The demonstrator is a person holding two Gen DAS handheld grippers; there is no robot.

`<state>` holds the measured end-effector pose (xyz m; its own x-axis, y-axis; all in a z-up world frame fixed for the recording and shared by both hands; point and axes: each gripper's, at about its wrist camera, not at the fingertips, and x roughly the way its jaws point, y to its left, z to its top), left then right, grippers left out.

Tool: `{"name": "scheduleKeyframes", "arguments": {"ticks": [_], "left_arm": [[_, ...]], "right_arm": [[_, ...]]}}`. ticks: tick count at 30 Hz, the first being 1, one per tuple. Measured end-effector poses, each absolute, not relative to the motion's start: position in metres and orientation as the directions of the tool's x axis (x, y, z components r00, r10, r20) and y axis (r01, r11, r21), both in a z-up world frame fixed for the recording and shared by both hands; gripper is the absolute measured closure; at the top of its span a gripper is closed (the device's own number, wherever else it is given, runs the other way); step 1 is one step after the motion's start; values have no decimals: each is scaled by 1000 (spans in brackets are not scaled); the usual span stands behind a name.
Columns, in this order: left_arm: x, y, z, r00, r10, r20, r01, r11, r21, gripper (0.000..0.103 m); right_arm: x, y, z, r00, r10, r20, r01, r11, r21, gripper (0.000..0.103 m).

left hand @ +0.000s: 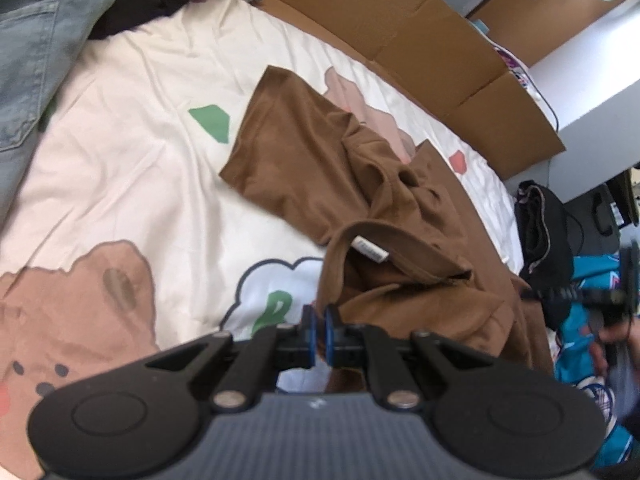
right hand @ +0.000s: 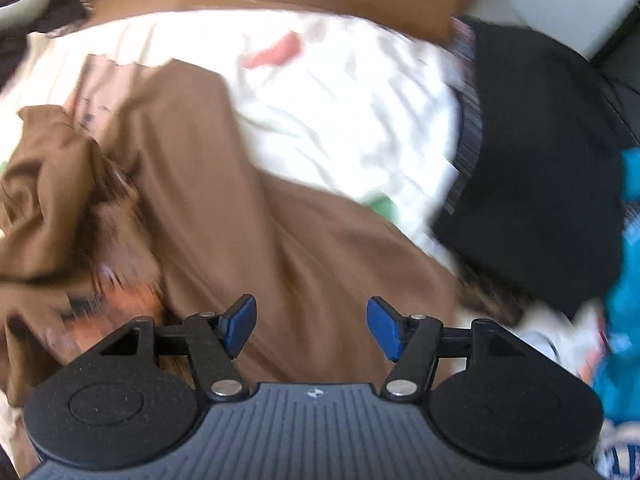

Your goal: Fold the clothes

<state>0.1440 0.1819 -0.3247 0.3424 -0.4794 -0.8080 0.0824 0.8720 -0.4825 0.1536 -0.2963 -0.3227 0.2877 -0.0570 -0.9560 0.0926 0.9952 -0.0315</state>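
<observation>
A: While the brown T-shirt [left hand: 320,168] lies bunched on the printed bedsheet [left hand: 132,128], I can't call it folded. One sleeve spreads flat toward the sheet's middle, the collar with its white label [left hand: 372,251] gapes up, and the body trails crumpled toward the bed's near edge.

B: Grippers?

A: Left gripper [left hand: 319,328]: blue pads nearly pressed together, right at the collar's edge. Whether cloth is caught between them, the left wrist view doesn't settle. Right gripper [right hand: 311,326]: jaws spread wide, nothing between them, hanging over the shirt's lower body; that view is blurred.

B: What else on the bed?

A: A black garment [right hand: 536,152] at the sheet's right edge looks like a neat flat stack, so possibly already folded. Jeans [left hand: 36,60] and dark clothing heaped at the far left corner. Teal fabric [right hand: 624,280] beyond the right edge. Cardboard [left hand: 420,36] runs along the far edge.

B: Stage, then?

A: My judgement: the brown shirt wants flattening and folding; the heap looks unsorted.
</observation>
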Motion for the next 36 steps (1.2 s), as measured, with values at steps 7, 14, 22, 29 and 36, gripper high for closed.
{"name": "scheduleKeyframes", "arguments": {"ticks": [7,14,22,29,36], "left_arm": [[139,206,-323,344,-441,-829,41,889,-456,99],[137,223,-323,349,-406,-845,0,901,-433,99],[138,225,-324,357,-396,-846,-3,905,-425,98],[139,224,-324,363,-391,-846,0,908,-419,98],[141,223,-324,366,-387,-846,6,910,-414,99]], "right_arm": [[215,-261,-353,324,47,-945,9,999,53,35],[245,-254,-382,295,99,-950,-7,995,102,58],[229,-259,-372,298,76,-951,-32,997,70,102],[211,-277,-359,297,15,-955,4,1000,17,102],[176,-311,-346,265,-94,-960,98,993,-70,102]]}}
